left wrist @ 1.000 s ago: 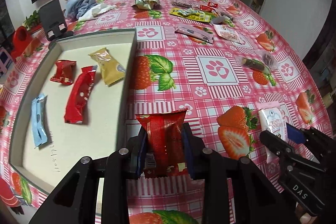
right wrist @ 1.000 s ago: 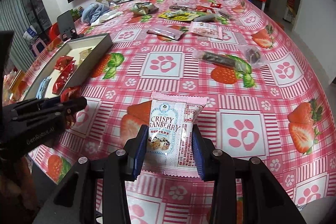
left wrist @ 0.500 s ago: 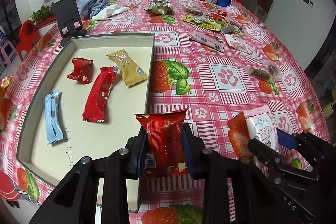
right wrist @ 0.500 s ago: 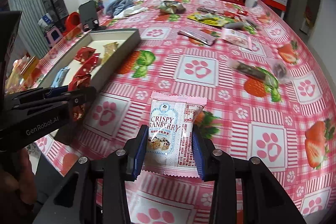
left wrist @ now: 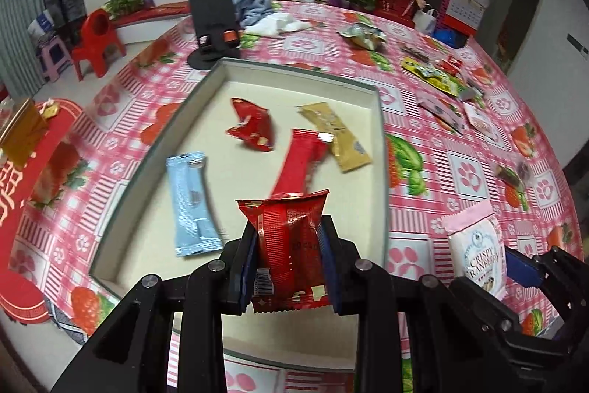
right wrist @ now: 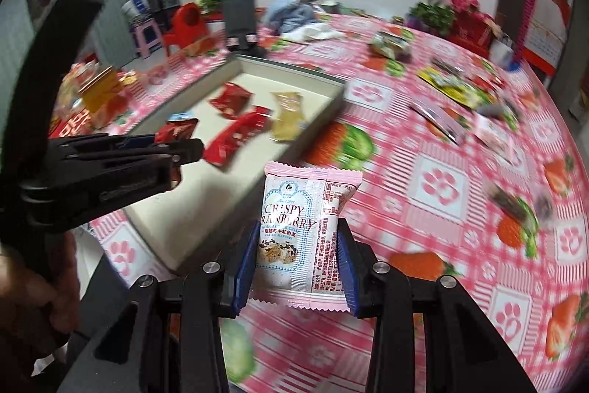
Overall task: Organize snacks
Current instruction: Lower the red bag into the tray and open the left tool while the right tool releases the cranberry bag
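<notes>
My left gripper [left wrist: 289,260] is shut on a red snack packet [left wrist: 285,238] and hangs over the near part of the shallow cream tray [left wrist: 383,179]. In the tray lie a light blue bar [left wrist: 189,203], a crumpled red packet [left wrist: 252,127], a long red bar [left wrist: 300,161] and a gold packet [left wrist: 335,137]. My right gripper [right wrist: 298,269] is shut on a pink and white Crispy Cranberry packet [right wrist: 305,231], above the tablecloth just right of the tray [right wrist: 333,98]. From the right wrist view the left gripper [right wrist: 176,150] shows at the left over the tray.
Several loose snack packets [left wrist: 430,76] lie on the strawberry tablecloth [left wrist: 464,172] at the far right. A black phone stand [left wrist: 213,21] and a bundle of blue cloth [left wrist: 254,6] sit behind the tray. A red stool [left wrist: 97,39] stands beyond the table's left edge.
Both grippers have moved left with their packets; the left one has gone from the tray's right wall to over its inside, and the right one has come close beside the tray.
</notes>
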`<control>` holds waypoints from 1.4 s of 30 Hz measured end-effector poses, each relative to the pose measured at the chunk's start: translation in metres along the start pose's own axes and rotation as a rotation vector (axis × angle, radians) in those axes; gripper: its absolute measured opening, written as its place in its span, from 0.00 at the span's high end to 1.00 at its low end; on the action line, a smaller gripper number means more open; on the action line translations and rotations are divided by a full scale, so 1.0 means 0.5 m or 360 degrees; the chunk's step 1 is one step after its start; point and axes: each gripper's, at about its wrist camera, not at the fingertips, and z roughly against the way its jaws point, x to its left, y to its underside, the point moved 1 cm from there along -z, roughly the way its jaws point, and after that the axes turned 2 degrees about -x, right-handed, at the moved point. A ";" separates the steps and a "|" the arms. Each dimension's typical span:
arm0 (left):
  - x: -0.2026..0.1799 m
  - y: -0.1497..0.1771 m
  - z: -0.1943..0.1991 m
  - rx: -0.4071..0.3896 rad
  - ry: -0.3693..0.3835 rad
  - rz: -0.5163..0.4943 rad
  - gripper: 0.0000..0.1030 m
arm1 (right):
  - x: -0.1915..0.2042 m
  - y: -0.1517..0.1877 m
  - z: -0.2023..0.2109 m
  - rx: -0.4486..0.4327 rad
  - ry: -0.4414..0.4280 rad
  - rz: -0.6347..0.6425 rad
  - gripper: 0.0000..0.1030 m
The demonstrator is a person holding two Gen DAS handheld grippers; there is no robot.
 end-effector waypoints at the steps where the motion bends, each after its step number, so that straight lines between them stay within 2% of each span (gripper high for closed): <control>1: 0.008 0.001 0.000 -0.0001 -0.0009 0.0010 0.67 | 0.009 -0.005 -0.003 -0.0001 -0.0023 0.0011 0.60; 14: 0.080 0.004 -0.002 0.0003 -0.0051 0.0119 0.67 | 0.075 -0.058 -0.030 -0.0018 -0.0102 0.0120 0.60; 42: 0.113 0.009 -0.028 0.0060 -0.0057 0.0163 0.67 | 0.076 -0.108 -0.069 -0.0026 -0.0108 0.0108 0.60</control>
